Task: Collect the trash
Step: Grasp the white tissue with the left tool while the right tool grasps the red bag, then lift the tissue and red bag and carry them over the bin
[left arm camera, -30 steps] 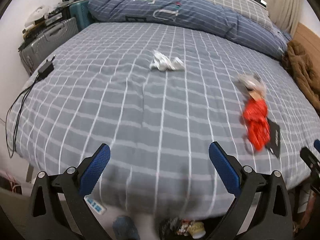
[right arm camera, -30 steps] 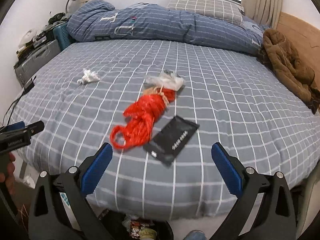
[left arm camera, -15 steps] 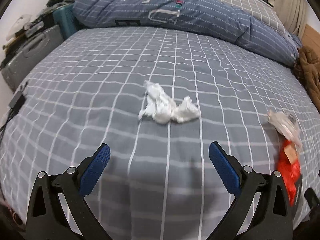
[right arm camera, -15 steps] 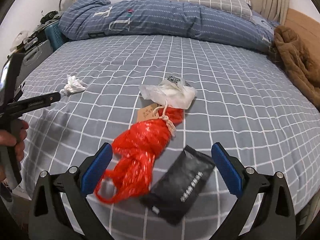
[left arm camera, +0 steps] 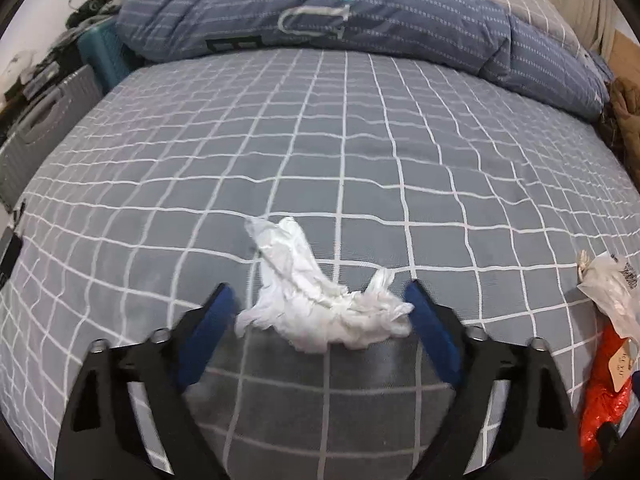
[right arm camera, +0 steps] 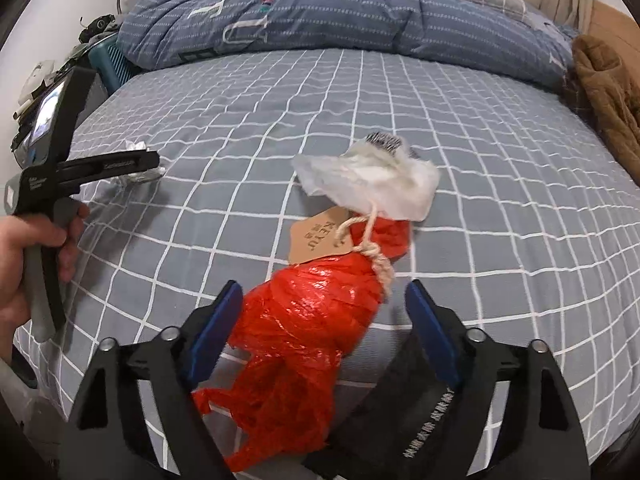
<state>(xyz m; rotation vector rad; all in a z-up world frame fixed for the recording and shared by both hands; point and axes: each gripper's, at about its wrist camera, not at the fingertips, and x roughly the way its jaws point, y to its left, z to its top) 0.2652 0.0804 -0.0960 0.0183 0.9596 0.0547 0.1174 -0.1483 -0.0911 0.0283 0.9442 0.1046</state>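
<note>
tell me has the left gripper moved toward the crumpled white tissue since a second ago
Yes. The left gripper has advanced across the grey checked bedsheet; the crumpled white tissue, earlier far ahead, now lies between its open fingers.

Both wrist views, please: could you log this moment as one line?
left gripper: open, straddling crumpled white tissue | right gripper: open, straddling red plastic bag

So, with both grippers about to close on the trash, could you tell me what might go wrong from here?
1. The crumpled white tissue sprawls wider than the open left gripper reaches, so a close may catch only part and tear it.
2. The red plastic bag between the right gripper fingers is tied to a tag and clear bag; these may dangle or snag.
</note>
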